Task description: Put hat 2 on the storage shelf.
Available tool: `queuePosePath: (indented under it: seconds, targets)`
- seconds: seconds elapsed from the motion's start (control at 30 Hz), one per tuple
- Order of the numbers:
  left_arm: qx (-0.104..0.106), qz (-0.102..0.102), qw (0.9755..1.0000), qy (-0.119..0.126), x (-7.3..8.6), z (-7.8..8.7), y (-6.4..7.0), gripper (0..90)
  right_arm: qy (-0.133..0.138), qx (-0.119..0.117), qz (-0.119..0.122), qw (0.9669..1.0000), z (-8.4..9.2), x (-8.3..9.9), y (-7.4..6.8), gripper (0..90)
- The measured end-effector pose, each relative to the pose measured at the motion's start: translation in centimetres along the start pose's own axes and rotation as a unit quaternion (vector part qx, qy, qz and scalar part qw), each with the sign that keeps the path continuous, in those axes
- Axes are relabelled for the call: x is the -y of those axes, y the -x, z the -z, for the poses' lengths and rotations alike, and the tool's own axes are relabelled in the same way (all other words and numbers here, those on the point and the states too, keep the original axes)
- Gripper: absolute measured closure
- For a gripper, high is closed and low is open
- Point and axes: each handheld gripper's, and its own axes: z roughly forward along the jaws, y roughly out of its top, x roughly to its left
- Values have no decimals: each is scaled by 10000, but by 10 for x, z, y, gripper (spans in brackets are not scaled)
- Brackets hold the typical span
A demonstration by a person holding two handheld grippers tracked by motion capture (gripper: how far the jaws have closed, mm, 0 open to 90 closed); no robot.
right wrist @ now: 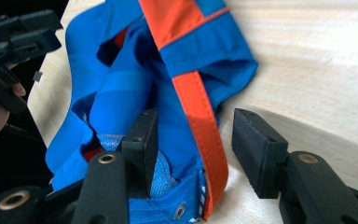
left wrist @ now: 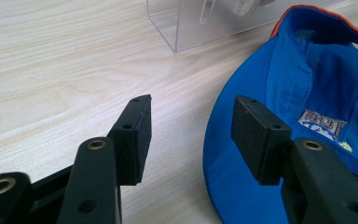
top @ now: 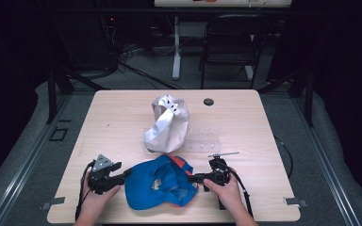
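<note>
Soft blue fabric cap with orange trim [top: 160, 181], upturned (embroidered patch inside), near a crumpled silver cap [top: 167, 125]. Left gripper [left wrist: 191, 135] gaping at its stiff brim; right gripper [right wrist: 193, 140] spread astride its orange-edged rim.

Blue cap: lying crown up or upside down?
Upside down. The blue cap lies with its inside facing up; the lining and label show in the left gripper view.
</note>
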Motion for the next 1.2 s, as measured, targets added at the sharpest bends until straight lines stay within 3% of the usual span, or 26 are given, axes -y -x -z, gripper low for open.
queuePosePath:
  seconds: [0.13,0.33,0.37,0.57,0.93,1.07,1.1,1.13,1.2]
  targets:
    - [-9,10,10000,58,0,0,-1,482,-129,-103,-4,9999,-3,2,-1,573]
    - [-1,25,10000,60,1,1,-1,482,-213,-292,-77,9993,3,2,-4,738]
    - [-3,26,10000,61,1,1,-1,482,-199,-343,-203,9990,4,2,-5,746]
    - [-5,7,10000,77,1,0,0,482,-231,-639,-483,9965,11,0,-9,762]
    - [18,-20,10000,84,1,1,0,482,-144,-530,-372,9978,40,-15,-24,771]
    - [-1,-16,10000,41,1,3,-1,482,-100,-588,-517,9969,49,-19,-27,771]
    - [0,-18,10000,34,1,3,-1,482,-236,-422,-413,9980,53,-21,-27,772]
    - [7,-21,10000,62,1,3,-2,482,-115,-538,-533,9971,52,-20,-27,771]
    - [7,-10,10000,67,1,3,-2,482,-127,-588,-599,9964,55,-20,-26,771]
